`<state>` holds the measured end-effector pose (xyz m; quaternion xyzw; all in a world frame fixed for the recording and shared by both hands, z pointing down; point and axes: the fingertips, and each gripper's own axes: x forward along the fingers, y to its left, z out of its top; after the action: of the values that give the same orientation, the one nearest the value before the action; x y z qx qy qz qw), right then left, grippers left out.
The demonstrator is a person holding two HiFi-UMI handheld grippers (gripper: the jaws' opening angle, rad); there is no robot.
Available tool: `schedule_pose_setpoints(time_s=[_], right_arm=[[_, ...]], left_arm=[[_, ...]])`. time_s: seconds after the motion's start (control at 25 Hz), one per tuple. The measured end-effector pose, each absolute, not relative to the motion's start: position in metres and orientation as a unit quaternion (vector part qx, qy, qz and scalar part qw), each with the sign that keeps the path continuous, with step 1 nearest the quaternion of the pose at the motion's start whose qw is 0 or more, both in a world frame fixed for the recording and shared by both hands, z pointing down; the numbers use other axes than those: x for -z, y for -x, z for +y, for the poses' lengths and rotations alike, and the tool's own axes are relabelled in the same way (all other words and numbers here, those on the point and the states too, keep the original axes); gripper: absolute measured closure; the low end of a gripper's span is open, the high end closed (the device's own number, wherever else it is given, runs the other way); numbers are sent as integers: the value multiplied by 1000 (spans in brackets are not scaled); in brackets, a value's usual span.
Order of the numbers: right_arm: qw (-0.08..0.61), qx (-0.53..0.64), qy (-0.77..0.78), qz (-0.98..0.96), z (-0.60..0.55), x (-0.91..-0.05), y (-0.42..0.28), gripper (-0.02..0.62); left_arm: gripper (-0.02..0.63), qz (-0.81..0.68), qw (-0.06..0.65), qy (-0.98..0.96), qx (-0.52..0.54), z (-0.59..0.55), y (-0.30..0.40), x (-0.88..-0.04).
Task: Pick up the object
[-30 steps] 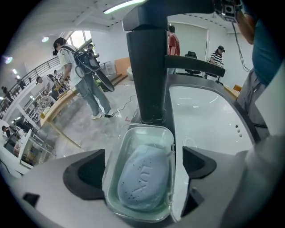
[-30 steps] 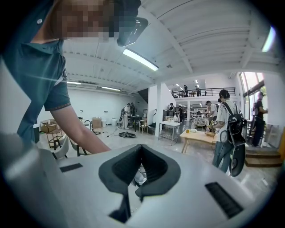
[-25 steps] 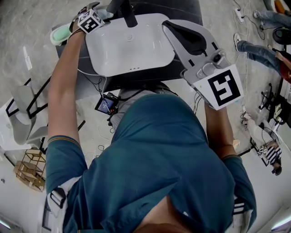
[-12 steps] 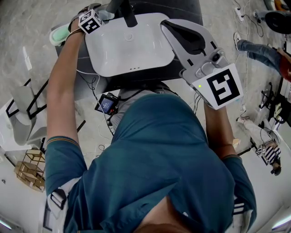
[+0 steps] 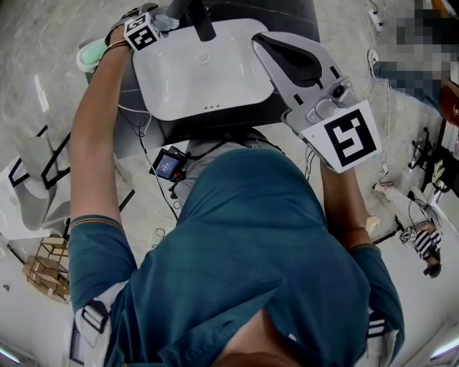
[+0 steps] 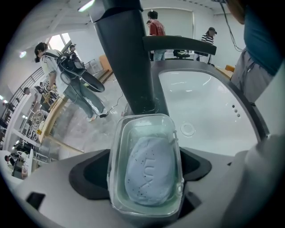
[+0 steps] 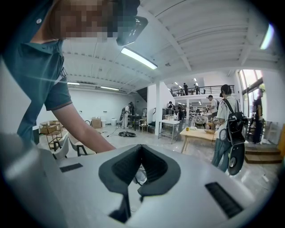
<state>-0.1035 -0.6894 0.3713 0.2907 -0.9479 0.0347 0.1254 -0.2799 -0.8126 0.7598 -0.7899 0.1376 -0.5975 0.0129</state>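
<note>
A clear plastic soap dish (image 6: 116,147) with a pale blue speckled soap bar (image 6: 149,171) in it sits between the jaws of my left gripper (image 6: 145,162). The pads press on both of its long sides. The dish is just in front of the black faucet (image 6: 129,58). In the head view my left gripper (image 5: 161,23) is at the far left corner of the white sink (image 5: 204,72), beside the faucet (image 5: 195,16); the dish is hardly visible there. My right gripper (image 5: 276,44) hovers over the sink's right edge. Its jaws (image 7: 141,148) are shut and hold nothing.
The sink basin (image 6: 205,111) lies to the right of the dish, with a drain (image 6: 187,129). A pale green rounded thing (image 5: 90,54) shows by my left wrist. Chairs (image 5: 36,179) and a wooden crate (image 5: 46,269) stand on the floor at the left. People stand in the background.
My left hand and its marker cube have shifted slightly toward the far left. The right gripper has barely moved.
</note>
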Motion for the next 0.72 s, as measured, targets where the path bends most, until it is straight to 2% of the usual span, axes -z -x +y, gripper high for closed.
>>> schedule_pose_setpoints(time_s=[0.16, 0.72], right_arm=[[127, -38, -293, -947, -689, -373, 102, 581], [134, -41, -297, -945, -685, -380, 99, 581]], left_arm=[[155, 143, 26, 783, 605, -812, 282, -764], [186, 164, 39, 775, 609, -810, 280, -764]])
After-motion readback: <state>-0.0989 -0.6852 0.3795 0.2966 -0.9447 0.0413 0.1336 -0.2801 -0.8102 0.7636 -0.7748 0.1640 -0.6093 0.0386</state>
